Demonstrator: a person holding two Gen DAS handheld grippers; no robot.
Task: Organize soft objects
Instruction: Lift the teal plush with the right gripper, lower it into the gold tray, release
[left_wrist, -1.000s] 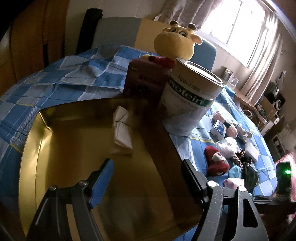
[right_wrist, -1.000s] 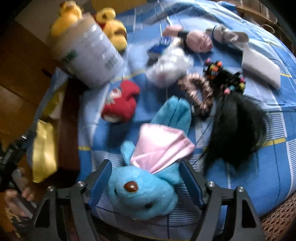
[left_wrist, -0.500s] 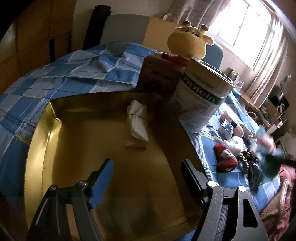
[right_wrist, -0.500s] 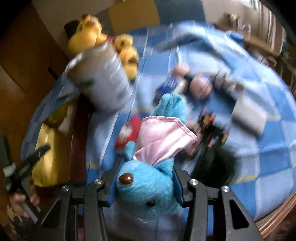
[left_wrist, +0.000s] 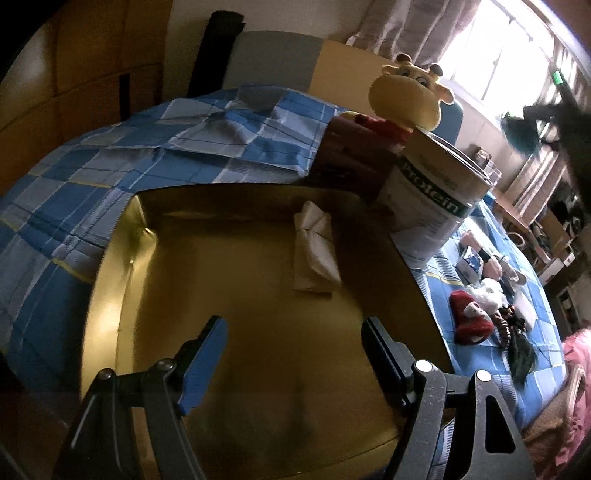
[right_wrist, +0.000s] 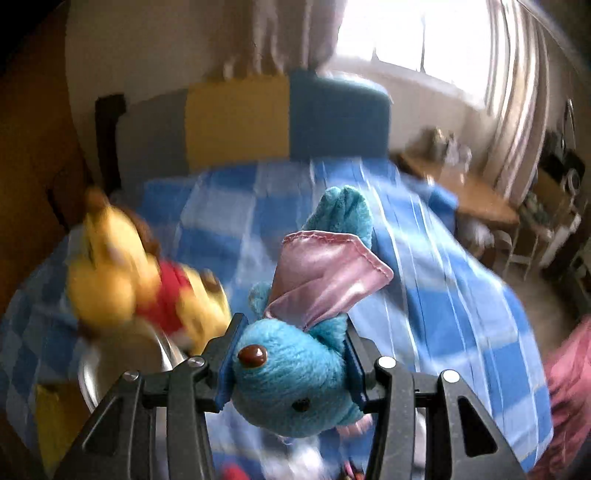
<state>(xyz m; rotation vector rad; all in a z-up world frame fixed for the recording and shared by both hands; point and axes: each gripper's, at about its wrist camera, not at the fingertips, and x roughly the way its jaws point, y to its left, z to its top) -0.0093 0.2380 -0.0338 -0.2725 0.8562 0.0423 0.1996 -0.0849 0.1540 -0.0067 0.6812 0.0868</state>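
Observation:
My right gripper (right_wrist: 290, 363) is shut on a blue plush toy (right_wrist: 291, 376) with a pink satin wing and holds it high above the bed. It also shows as a dark blur with the toy (left_wrist: 521, 133) at the top right of the left wrist view. My left gripper (left_wrist: 293, 354) is open and empty, hovering over a gold box (left_wrist: 122, 280) that holds a folded white cloth (left_wrist: 314, 254). A yellow giraffe plush (left_wrist: 410, 99) with a red shirt sits behind a protein tin (left_wrist: 436, 199); it appears blurred in the right wrist view (right_wrist: 118, 280).
A red plush (left_wrist: 469, 321), a white fluffy item (left_wrist: 489, 295), dark hair pieces (left_wrist: 519, 350) and small packets lie on the blue checked bedspread (left_wrist: 110, 162) right of the box. A dark red box (left_wrist: 351, 162) stands behind the gold box. A wooden desk (right_wrist: 469, 195) stands by the window.
My right gripper has lifted the blue plush up off the bed and swung toward the tin and the giraffe. My left gripper has stayed open over the gold box, shifting slightly.

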